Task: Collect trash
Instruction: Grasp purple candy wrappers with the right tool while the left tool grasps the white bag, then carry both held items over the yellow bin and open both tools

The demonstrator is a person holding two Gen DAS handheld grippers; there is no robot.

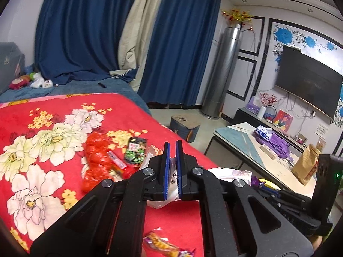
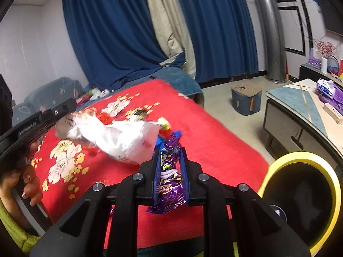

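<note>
Keep your left gripper (image 1: 172, 167) pinching the white bag (image 2: 120, 141) while your right gripper (image 2: 170, 171), clamping the purple wrapper (image 2: 169, 190), drops it inside.

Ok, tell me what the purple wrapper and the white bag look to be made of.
Purple wrapper: likely metallised plastic film, glossy; it shows bright glints and sharp crinkles where the right gripper pinches it.
White bag: looks like thin plastic film, slightly see-through and softly crumpled, hanging limp from the left gripper. It could be another thin sheet; the frames are blurred.
</note>
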